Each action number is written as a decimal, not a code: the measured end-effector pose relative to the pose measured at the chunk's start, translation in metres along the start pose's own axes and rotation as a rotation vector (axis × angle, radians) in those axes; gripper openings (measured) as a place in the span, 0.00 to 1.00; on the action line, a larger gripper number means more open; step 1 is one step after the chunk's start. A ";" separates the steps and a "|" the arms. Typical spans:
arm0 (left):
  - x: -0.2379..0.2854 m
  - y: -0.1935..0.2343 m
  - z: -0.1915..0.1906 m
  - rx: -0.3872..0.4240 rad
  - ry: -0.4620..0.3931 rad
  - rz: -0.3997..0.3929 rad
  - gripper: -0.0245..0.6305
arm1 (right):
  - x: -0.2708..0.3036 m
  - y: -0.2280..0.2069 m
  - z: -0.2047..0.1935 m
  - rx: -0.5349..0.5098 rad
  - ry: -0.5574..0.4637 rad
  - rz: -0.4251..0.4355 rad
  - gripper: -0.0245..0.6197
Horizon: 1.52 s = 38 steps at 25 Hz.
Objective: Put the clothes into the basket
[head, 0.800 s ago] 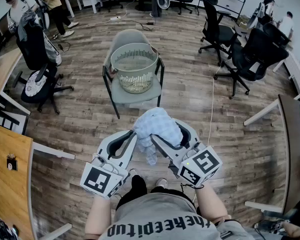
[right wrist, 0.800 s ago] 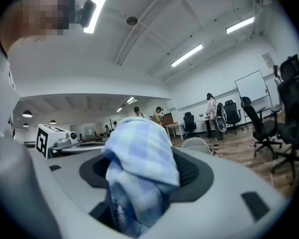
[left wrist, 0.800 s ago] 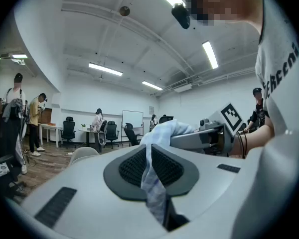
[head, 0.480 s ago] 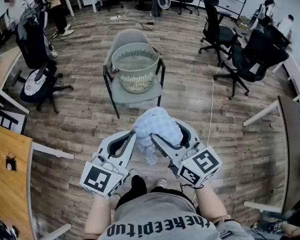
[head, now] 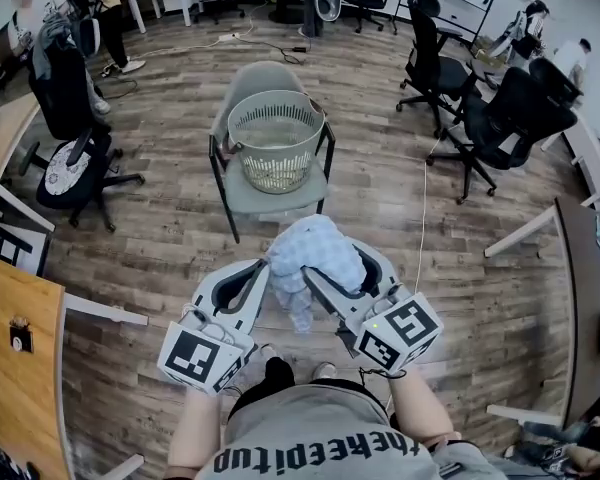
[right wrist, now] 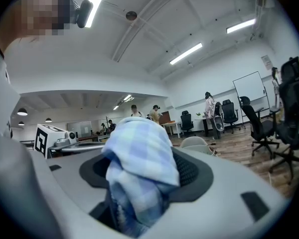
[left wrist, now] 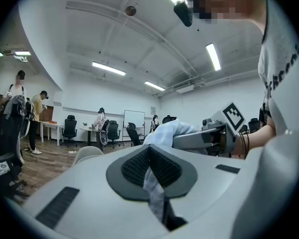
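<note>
A light blue checked cloth (head: 315, 253) hangs bunched between my two grippers, above the wooden floor and in front of the person's feet. My right gripper (head: 342, 268) is shut on the thick bundle of the cloth (right wrist: 139, 158), which fills its wide jaws. My left gripper (head: 265, 270) is shut on a thin strip of the same cloth (left wrist: 153, 185). Further ahead, a pale mesh basket (head: 276, 140) stands on the seat of a grey chair (head: 242, 190). Nothing shows inside the basket.
Black office chairs stand at the left (head: 65, 118) and at the right (head: 500, 118). A wooden desk (head: 15, 318) is at the near left and a table edge (head: 580, 288) at the right. A white cable (head: 423, 208) runs across the floor. People stand at the back.
The chair with the basket sits slightly nearer in the head view. Both grippers hold the cloth just as before.
</note>
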State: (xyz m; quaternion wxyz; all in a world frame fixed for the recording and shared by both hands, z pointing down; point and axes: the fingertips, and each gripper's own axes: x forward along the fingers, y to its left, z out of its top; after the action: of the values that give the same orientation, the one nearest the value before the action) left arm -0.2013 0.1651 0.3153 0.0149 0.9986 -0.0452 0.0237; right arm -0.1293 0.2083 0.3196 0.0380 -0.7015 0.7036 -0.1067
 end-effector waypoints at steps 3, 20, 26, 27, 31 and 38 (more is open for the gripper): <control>-0.001 0.013 0.002 0.005 -0.007 -0.011 0.06 | 0.011 0.002 0.003 0.012 -0.010 -0.008 0.49; 0.015 0.056 0.003 -0.006 -0.029 -0.060 0.06 | 0.048 0.001 0.013 -0.015 -0.019 -0.051 0.47; 0.038 0.077 0.004 -0.015 -0.025 -0.024 0.06 | 0.070 -0.023 0.018 -0.006 -0.013 -0.029 0.47; 0.043 0.080 0.004 -0.016 -0.025 -0.018 0.06 | 0.074 -0.028 0.019 -0.005 -0.013 -0.025 0.47; 0.065 0.093 0.005 -0.023 -0.030 0.005 0.06 | 0.089 -0.049 0.024 -0.005 -0.008 -0.005 0.46; 0.110 0.112 0.010 -0.030 -0.037 0.042 0.06 | 0.111 -0.095 0.036 -0.010 0.000 0.024 0.46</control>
State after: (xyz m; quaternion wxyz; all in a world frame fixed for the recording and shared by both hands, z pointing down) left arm -0.1015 0.0439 0.3141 0.0285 0.9973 -0.0670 0.0047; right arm -0.0307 0.0947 0.3144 0.0361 -0.6934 0.7123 -0.1027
